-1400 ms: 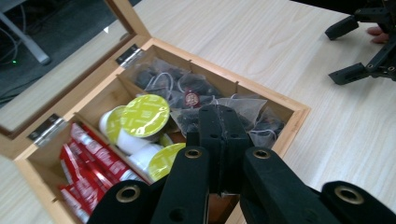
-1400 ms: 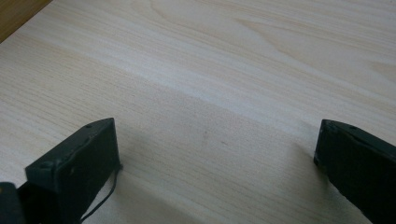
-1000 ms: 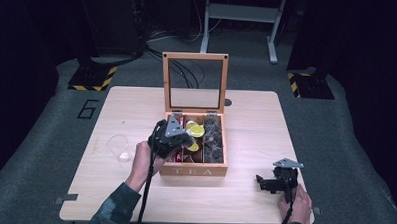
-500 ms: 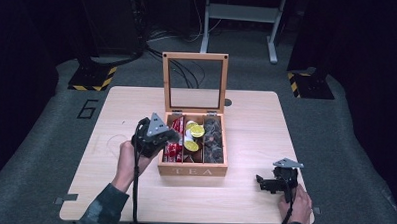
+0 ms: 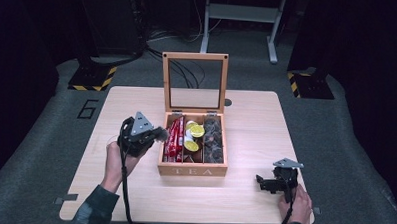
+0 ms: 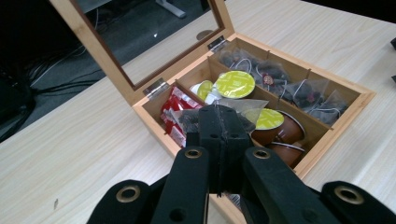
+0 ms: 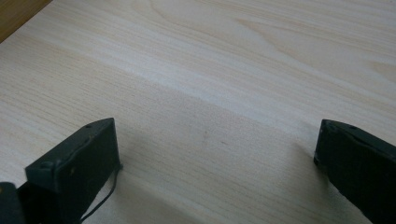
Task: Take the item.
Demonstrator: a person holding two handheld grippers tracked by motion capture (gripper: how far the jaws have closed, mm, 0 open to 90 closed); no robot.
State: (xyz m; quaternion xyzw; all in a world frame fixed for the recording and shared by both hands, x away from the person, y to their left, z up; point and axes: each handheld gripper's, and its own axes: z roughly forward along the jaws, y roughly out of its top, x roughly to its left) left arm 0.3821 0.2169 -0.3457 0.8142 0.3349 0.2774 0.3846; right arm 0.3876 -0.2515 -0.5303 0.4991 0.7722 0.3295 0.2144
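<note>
Tea bag probably between fingers

light wood table, rounded corners, sits on grey floor. wooden tea box stands near table centre, lid up, "TEA" on front wall. small dark round spot on tabletop just right of the lid

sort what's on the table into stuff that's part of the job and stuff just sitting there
In the job: left gripper, shut on a tea bag; open wooden tea box.
Lying about: red sachets, green-lidded capsules, right gripper, open on the table.
</note>
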